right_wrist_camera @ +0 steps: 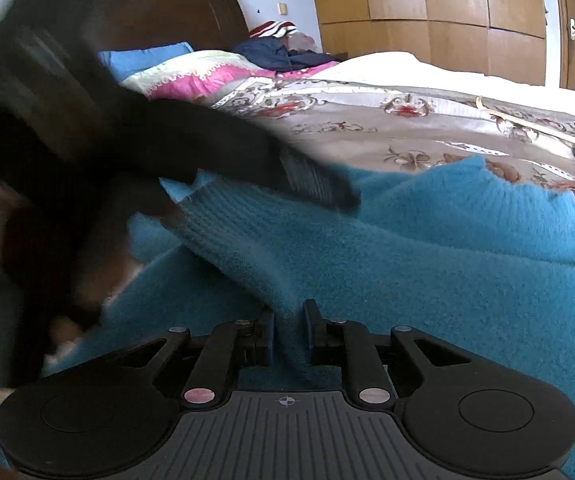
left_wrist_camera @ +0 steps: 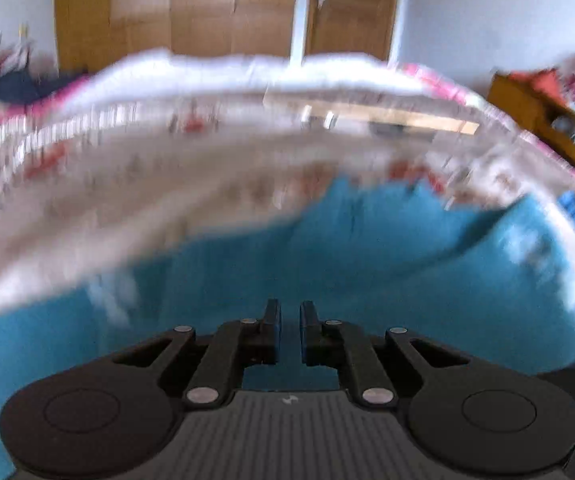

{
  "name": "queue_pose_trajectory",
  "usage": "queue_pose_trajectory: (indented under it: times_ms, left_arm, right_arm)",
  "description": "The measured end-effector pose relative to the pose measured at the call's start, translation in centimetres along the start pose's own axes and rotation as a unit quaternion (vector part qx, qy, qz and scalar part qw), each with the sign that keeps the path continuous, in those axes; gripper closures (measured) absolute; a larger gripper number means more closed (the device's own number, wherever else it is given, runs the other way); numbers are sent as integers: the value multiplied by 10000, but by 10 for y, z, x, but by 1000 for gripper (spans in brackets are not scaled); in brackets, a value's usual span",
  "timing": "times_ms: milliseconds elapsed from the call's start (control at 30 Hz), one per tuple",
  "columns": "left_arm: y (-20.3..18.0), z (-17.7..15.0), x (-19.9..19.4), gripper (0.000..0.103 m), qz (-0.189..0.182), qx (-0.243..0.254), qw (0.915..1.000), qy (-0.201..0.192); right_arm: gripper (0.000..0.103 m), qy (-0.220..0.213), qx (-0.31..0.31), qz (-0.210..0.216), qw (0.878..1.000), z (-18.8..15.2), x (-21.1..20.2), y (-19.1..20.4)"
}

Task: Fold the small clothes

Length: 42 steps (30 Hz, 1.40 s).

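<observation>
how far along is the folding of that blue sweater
Early stage. Done: the blue sweater lies spread on the floral bedspread, one ribbed cuff already drawn across its body. In hand: the right tool pinches a fold of the knit; the left tool hovers, blurred, nearly closed, holding nothing. Left: no neat folded stack shows.

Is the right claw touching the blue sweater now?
Touching. The right wrist view shows a fold of the blue sweater running between the fingers of the right claw, which press on it from both sides.
</observation>
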<state>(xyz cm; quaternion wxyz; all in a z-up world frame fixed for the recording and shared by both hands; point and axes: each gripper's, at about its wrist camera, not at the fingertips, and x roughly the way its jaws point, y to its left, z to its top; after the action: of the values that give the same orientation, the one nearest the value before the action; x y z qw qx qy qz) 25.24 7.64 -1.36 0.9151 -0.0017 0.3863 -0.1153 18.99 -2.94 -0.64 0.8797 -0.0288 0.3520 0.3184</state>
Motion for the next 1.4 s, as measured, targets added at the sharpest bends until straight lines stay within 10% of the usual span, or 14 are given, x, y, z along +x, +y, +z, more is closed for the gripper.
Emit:
queue_pose_trajectory:
  times_ms: [200,300,400,500,667,900,1000,1400]
  left_arm:
    - [13,-16,3,79,-50,-252,9995,-160]
    - [9,-22,4,79,81,-226,9993,-277]
    - [6,-26,2,79,189,-281,9988,-349]
    - [8,-30,-3,79,194,-483,9979,-381]
    - [6,-38,-9,79,296,-553,9971,-431]
    - [5,-42,-20,79,343,-629,9962,-505]
    - [4,-45,-23,79,382,-572,9967,-441]
    - [12,-59,-39,79,581,-802,9941,-450]
  right_arm:
    - [86,-294,556,111,9980,6,-63,-37]
    - [87,-838,868,-929,9883,11,-95,-81]
    - [86,-1284,1634,-2276,9513,9,-107,-146]
    - [86,-1175,2516,-2354,9314,1,-92,-193]
    - [75,-438,1526,-2273,9608,-10,-41,-163]
    - [76,-768,1410,-2064,9652,5,-62,-161]
    - [76,-127,1498,-1988,9684,2,-36,-164]
    - [76,-51,1270,-1232,9842,10,-20,-103]
